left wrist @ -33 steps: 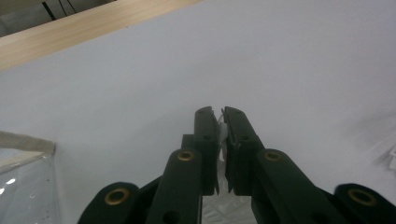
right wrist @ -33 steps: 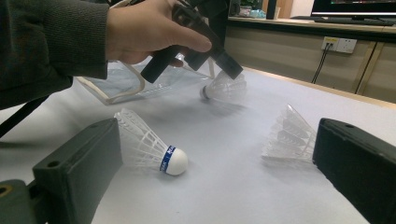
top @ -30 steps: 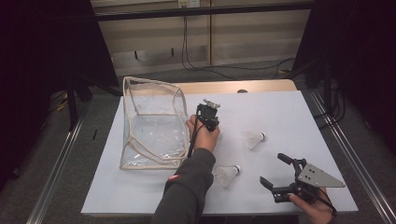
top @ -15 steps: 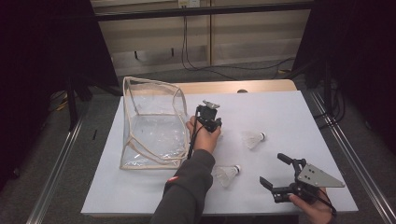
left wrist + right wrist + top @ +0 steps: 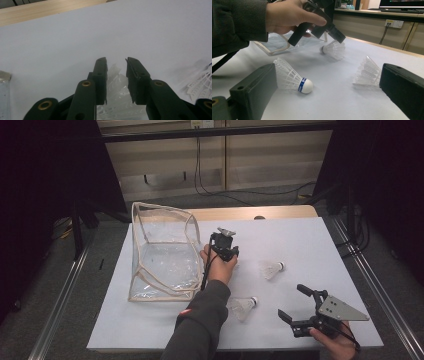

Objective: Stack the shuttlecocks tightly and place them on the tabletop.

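Note:
My left gripper point(image 5: 229, 254) points down at the table just right of a clear plastic bag point(image 5: 162, 255). Its jaws have just been opening and stand a little apart point(image 5: 116, 65), with the white feathers of a shuttlecock point(image 5: 117, 90) between them. That shuttlecock point(image 5: 333, 49) lies on the table under the left gripper point(image 5: 337, 37). My right gripper point(image 5: 291, 301) rests wide open at the front right. Between and beyond its jaws point(image 5: 329, 75) lie a shuttlecock with a blue band point(image 5: 294, 80) and another one point(image 5: 367, 72).
The white table top point(image 5: 310, 240) has a wooden strip point(image 5: 240, 213) along its far edge. The two loose shuttlecocks point(image 5: 243, 307) point(image 5: 272, 269) lie between the hands. The person's left sleeve point(image 5: 200, 330) comes in from the bottom. Dark floor and metal rails flank the table.

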`<state>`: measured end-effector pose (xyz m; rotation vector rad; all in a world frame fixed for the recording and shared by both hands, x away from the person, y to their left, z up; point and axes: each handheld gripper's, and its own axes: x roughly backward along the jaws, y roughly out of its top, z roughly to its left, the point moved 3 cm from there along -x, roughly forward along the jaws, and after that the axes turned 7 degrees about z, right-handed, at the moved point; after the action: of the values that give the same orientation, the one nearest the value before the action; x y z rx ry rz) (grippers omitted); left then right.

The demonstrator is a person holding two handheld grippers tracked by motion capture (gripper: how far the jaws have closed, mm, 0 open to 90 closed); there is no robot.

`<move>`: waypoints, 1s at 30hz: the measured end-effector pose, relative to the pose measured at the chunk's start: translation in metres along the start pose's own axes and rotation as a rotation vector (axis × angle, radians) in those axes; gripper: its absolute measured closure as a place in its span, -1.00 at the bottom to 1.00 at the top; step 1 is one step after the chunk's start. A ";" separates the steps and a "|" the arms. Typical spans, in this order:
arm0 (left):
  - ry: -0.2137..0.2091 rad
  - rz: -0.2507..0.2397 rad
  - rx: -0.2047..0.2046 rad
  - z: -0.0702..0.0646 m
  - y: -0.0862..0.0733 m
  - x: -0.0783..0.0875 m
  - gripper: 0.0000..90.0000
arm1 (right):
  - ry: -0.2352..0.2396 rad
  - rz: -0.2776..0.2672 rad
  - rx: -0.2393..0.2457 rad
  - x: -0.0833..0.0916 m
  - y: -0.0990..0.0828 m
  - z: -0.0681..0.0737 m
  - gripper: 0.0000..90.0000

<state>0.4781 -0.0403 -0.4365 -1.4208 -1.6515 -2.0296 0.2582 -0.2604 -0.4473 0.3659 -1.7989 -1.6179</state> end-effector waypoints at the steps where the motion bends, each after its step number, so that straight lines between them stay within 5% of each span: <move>1: -0.002 0.000 0.001 0.000 0.000 0.000 0.55 | 0.001 -0.001 -0.002 0.000 0.000 0.000 -0.98; 30: -0.023 -0.012 0.037 0.000 0.002 0.002 0.49 | 0.003 0.000 0.001 -0.001 0.000 0.000 -0.98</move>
<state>0.4780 -0.0399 -0.4338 -1.4315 -1.7014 -1.9852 0.2583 -0.2597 -0.4473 0.3686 -1.7981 -1.6158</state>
